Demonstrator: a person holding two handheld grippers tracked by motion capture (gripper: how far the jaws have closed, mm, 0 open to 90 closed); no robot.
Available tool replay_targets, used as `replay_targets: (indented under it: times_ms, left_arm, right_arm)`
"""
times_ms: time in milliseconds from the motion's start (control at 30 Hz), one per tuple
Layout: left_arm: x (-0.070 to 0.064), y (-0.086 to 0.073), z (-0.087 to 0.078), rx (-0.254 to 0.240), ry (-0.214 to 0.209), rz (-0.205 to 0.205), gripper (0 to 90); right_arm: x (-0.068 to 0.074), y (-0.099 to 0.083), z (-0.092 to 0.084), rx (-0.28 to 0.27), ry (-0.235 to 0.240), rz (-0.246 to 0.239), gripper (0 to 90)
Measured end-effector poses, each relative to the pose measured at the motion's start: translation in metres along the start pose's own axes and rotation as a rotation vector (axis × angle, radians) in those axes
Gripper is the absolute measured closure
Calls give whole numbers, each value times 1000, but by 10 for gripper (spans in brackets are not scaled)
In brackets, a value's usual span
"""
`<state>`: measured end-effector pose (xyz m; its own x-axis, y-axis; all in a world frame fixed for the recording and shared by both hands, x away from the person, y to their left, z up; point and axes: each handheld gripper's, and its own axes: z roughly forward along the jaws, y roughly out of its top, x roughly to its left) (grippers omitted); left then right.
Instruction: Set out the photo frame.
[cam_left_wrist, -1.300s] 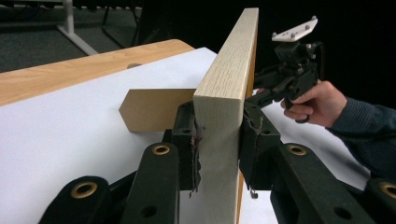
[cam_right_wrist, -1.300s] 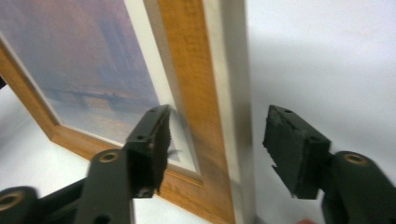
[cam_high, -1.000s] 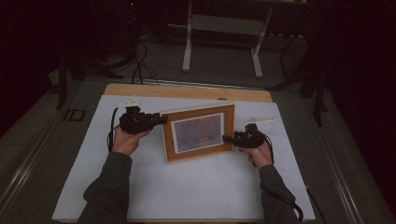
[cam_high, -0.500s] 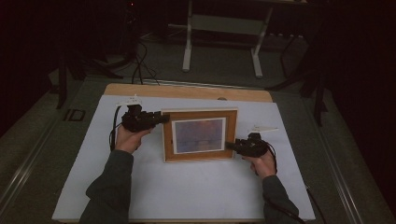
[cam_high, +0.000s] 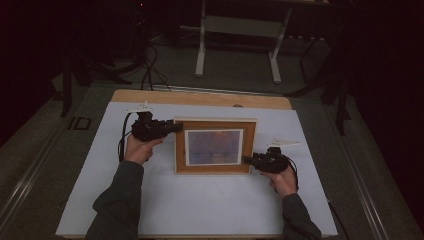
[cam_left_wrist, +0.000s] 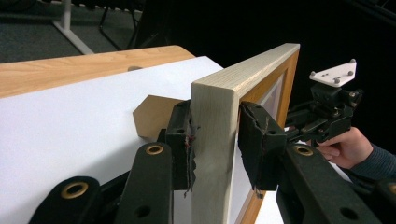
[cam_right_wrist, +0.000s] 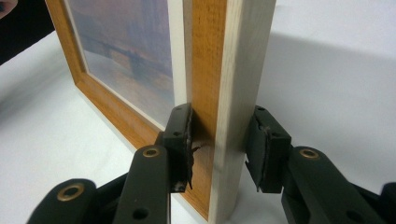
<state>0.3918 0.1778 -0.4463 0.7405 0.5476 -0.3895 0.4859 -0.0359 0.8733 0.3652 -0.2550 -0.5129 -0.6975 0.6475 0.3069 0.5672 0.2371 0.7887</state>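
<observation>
Standing on its lower edge near the middle of the white-covered table (cam_high: 200, 205): picture frame (cam_high: 215, 126), printed face toward six o'clock. Hard to tell whether fully upright or leaning back. Judged stiff and fairly light, yet probably glazed and so fragile at the pane, and smooth on the varnished front. Best taken by the wooden border, never the pane, and from two opposite sides to stop twisting.

Gripped just so now. Left gripper (cam_high: 172, 127) at the frame's ten o'clock corner, pads pressed on front and back of the border, jaws having just eased a little wider with the wood between them. Right gripper (cam_high: 247, 160) at the four o'clock corner, jaws having just been closing, now clamped across the same border.

From the high view: overall placement, both hands, bare sheet all round. From the left gripper view: a brown cardboard easel leg (cam_left_wrist: 152, 116) behind the frame, plus pale unvarnished wood on the outer edge. From the right gripper view — frayed pad rubber against the orange front moulding, and a hazy bridge print.
</observation>
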Motion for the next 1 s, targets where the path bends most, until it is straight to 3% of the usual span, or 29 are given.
replay_targets:
  times_ms: [267, 567, 1000]
  left_arm:
    - [-2, 0, -1, 16, -9, -21, 665]
    - [-1, -2, -2, 19, -53, -60, 667]
    - [-5, -5, -5, 14, -50, -53, 664]
  right_arm:
    - [4, -7, -3, -22, -1, 16, 640]
    - [7, -10, -7, -17, 6, 22, 641]
    - [12, -13, -10, -6, 13, 22, 643]
